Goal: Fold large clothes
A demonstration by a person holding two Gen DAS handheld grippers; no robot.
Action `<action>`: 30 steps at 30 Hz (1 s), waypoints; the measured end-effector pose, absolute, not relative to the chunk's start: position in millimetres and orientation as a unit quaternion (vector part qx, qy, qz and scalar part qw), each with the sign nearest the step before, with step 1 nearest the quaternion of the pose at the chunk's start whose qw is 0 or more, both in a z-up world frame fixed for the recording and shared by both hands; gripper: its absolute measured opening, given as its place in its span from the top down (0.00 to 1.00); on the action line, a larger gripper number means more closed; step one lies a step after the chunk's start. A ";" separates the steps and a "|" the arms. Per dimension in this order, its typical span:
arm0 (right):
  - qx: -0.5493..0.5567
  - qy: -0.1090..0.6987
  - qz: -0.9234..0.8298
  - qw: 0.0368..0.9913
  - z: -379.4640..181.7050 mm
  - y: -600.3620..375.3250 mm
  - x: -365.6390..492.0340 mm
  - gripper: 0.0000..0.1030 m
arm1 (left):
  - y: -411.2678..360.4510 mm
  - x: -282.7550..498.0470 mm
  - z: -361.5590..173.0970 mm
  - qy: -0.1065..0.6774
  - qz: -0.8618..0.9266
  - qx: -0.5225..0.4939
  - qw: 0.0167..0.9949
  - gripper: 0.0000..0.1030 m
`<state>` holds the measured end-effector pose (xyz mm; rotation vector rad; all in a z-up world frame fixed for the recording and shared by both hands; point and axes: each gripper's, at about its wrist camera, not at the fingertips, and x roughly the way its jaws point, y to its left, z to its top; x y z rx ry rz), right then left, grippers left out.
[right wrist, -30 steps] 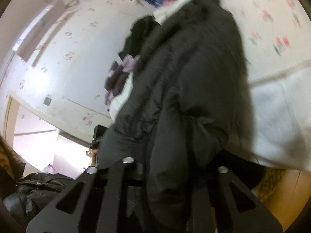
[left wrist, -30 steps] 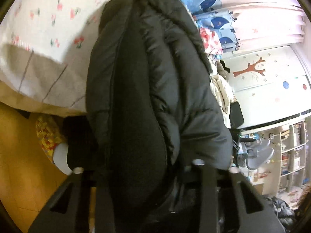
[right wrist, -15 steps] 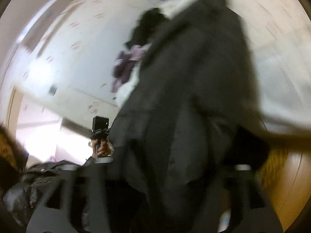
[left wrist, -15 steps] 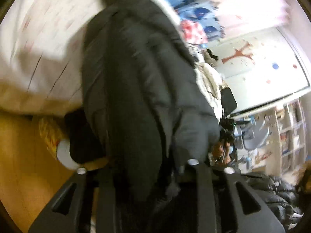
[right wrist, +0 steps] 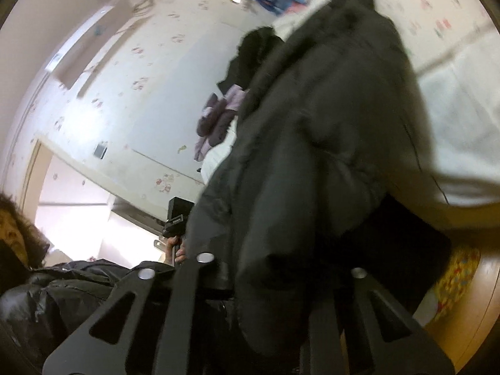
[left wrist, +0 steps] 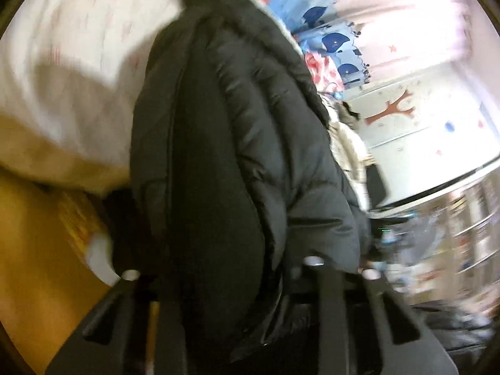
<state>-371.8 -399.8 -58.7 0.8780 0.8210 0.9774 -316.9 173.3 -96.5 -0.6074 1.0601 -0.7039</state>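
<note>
Black puffer jacket (left wrist: 225, 156) draped off the bed (left wrist: 72, 72), both ends gripped.
We close left gripper (left wrist: 240, 284) and right gripper (right wrist: 265, 281) on jacket fabric; mid-fold, we judge. Next: carry the hem up onto the bed.

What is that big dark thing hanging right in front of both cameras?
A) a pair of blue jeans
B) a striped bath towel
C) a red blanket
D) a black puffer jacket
D: the black puffer jacket, with its quilted, padded panels, fills the middle of both views, draped off the flowered bedsheet.
</note>
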 end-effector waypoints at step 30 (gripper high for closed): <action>0.422 0.411 0.422 0.689 -90.0 -393.9 -394.7 0.47 | 94.9 -377.7 -25.4 0.372 -0.170 0.141 0.901 0.84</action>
